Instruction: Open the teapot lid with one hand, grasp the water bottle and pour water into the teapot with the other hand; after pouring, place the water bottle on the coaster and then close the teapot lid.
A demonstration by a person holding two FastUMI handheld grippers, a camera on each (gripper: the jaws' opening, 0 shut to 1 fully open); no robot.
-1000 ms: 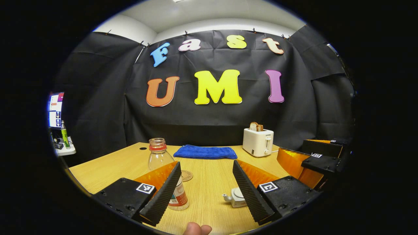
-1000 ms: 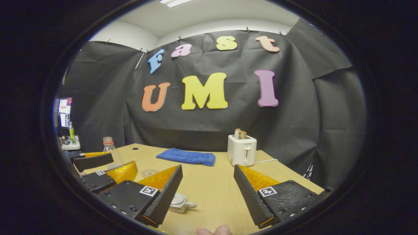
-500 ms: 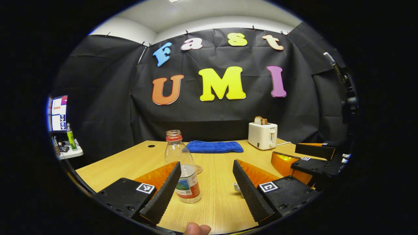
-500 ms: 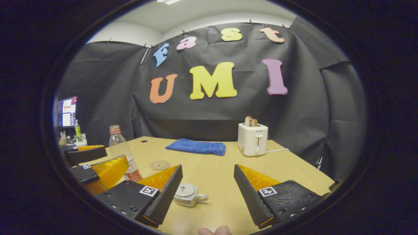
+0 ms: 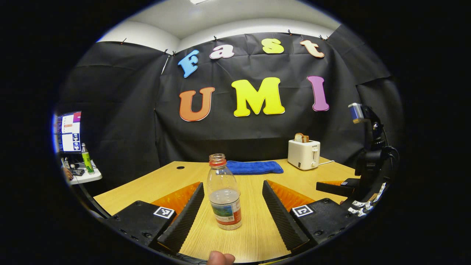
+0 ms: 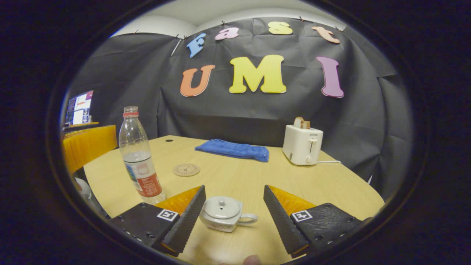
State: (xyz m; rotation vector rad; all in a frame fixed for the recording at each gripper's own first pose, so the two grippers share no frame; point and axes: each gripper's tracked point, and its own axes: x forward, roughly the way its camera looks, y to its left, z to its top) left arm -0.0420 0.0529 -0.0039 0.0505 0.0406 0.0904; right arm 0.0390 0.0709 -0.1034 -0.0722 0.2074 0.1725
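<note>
A clear uncapped water bottle (image 5: 224, 195) with a red neck ring, partly filled, stands upright on the wooden table (image 5: 165, 182). My left gripper (image 5: 232, 184) is open, one finger on each side of the bottle, neither touching it. In the right gripper view, the small white teapot (image 6: 222, 215) sits with its lid (image 6: 220, 207) on and its handle to the right. My right gripper (image 6: 234, 187) is open around it, fingers apart from it. The bottle (image 6: 138, 162) stands left of the teapot. The round coaster (image 6: 186, 169) lies behind them.
A folded blue towel (image 6: 233, 149) and a white toaster (image 6: 302, 145) with bread stand at the table's back. The right gripper (image 5: 338, 187) shows at the right of the left gripper view. A monitor (image 5: 68, 132) and side table are far left.
Both grippers have shifted, still open. The bottle now sits centred between the left fingers. The teapot has come in between the right fingers.
</note>
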